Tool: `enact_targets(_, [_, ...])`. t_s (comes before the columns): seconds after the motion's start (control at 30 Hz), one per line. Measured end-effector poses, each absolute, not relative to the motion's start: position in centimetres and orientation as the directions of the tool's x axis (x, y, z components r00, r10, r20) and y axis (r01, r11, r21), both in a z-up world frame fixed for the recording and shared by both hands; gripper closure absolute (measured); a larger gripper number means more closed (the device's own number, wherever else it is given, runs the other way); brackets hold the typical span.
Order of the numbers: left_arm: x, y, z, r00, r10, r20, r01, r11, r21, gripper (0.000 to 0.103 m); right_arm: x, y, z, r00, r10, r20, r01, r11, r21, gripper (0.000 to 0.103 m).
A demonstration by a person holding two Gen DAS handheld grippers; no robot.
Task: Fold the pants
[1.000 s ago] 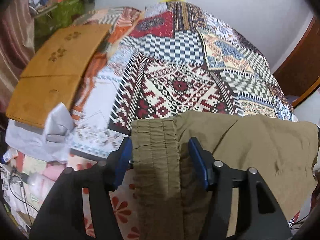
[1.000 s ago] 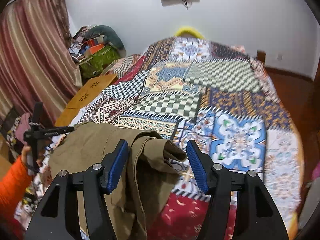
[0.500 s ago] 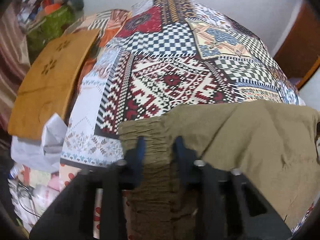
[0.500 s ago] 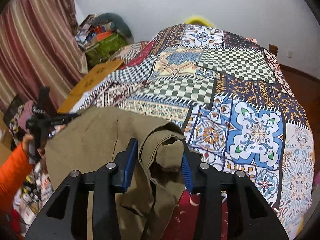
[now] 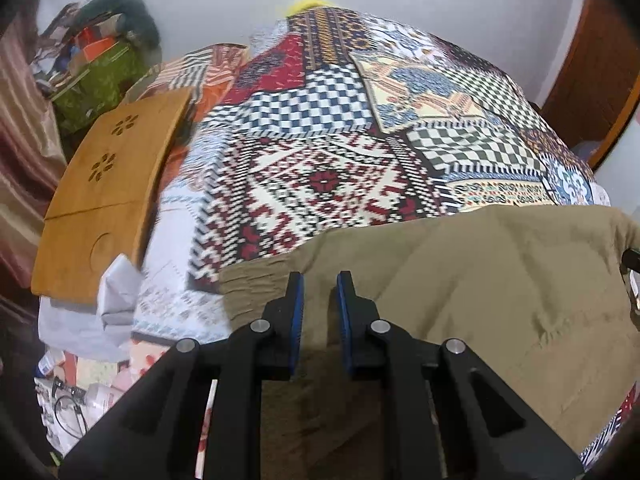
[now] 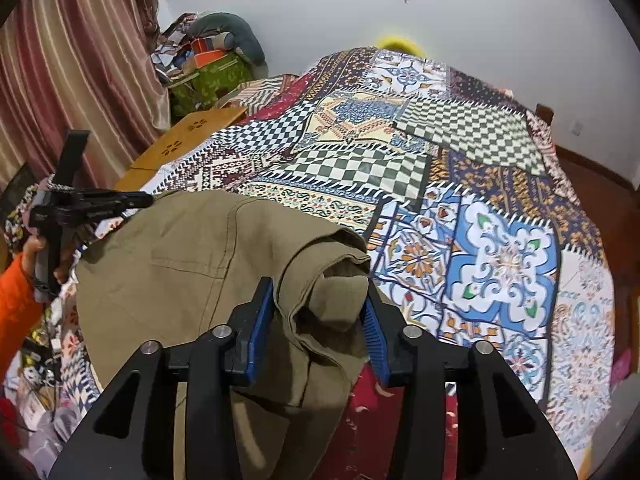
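Olive-brown pants lie across the near edge of the patchwork bed. My left gripper is shut on their gathered elastic waistband. In the right wrist view the pants spread to the left, and my right gripper is closed on a bunched fold of the fabric. The left gripper shows there at the far left, held by a hand in an orange sleeve.
The patchwork bedspread covers the bed beyond the pants. A wooden lap tray lies beside the bed on the left, with white cloth below it. Bags and clutter stand by the striped curtain. A white wall is behind.
Both grippers have closed from open onto the pants, the left on the waistband, the right on the bunched fold. The fabric has been lifted slightly.
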State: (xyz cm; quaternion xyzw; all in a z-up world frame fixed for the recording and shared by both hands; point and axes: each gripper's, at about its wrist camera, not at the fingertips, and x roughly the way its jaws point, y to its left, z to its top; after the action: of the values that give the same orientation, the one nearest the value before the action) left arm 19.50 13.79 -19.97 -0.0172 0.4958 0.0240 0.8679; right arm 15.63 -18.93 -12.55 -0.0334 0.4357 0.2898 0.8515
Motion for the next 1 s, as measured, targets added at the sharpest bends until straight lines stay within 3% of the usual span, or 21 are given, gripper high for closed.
enact_targets(0.23, [15.9, 18.0, -18.4, 0.524, 0.097, -0.846, -0.165, 0.986, 0.011, 0.063, 14.6, -19.4, -11.8, 0.448, 0.458, -0.768, -0.529, 0.828, 0.186, 0.062])
enact_targets(0.33, [14.3, 19.1, -18.2, 0.523, 0.115, -0.844, -0.187, 0.982, 0.017, 0.058, 13.8, -19.5, -11.3, 0.455, 0.453, -0.767, -0.539, 0.826, 0.168, 0.062])
enact_targets(0.43, [12.6, 19.7, -18.2, 0.519, 0.110, -0.847, -0.201, 0.980, 0.004, 0.055, 13.2, -19.5, -10.8, 0.460, 0.455, -0.762, -0.543, 0.824, 0.164, 0.062])
enact_targets(0.57, [10.4, 19.3, -18.4, 0.518, 0.068, -0.853, -0.185, 0.982, -0.034, 0.042, 12.2, -19.5, -10.5, 0.445, 0.468, -0.763, -0.550, 0.816, 0.180, 0.062])
enact_targets(1.0, [7.2, 16.3, -20.2, 0.463, -0.004, -0.886, -0.194, 0.975, -0.106, 0.038, 10.0, -19.3, -12.5, 0.386, 0.435, -0.814, -0.552, 0.815, 0.174, 0.060])
